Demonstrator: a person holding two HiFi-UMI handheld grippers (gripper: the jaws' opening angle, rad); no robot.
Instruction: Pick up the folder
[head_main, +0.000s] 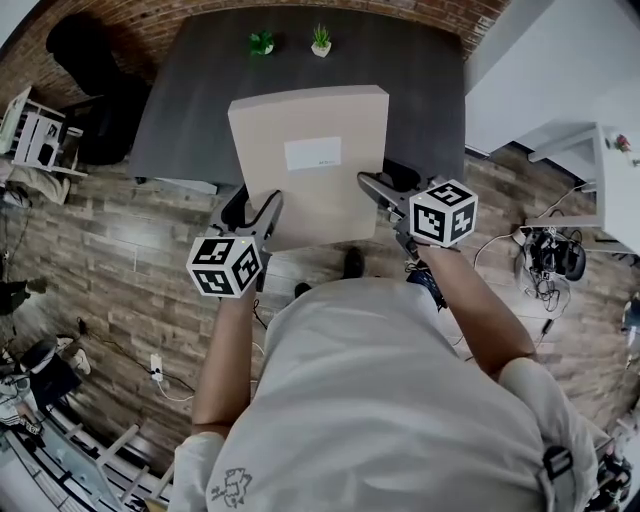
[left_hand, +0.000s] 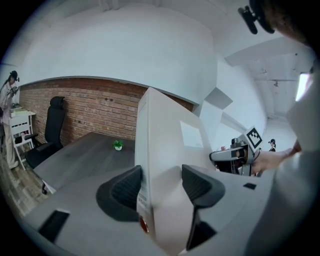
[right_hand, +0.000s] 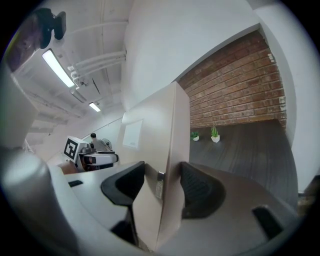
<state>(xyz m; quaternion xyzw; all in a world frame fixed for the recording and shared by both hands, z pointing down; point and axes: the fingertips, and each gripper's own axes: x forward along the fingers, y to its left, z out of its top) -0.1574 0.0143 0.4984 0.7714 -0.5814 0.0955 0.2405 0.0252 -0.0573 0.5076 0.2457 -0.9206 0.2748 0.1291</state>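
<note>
**Stiff beige folder clamped at both near corners**

The thick beige card box folder (head_main: 300, 200) sits at the centre of the head view. It appears held in the air over the near edge of the dark grey table (head_main: 420, 90) and the wooden floor below it.

The left claw (head_main: 266, 212) is closed across the folder's thickness at the lower-left corner. The right claw (head_main: 378, 188) grips the lower-right corner the same way. In each gripper view the pads press on both broad faces, with the jaws standing fairly wide.

The folder looks rigid and does not sag, so I judge it light to moderate in weight. Its smooth faces could slip. Gripping near the corners of one edge leaves the far end to lever downward, so a hold deeper in would be steadier.

Its labelled broad face points up at the camera. It looks nearly square, and the run from the gripped edge points to the top of the frame, toward two small green potted plants (head_main: 290, 42).
</note>
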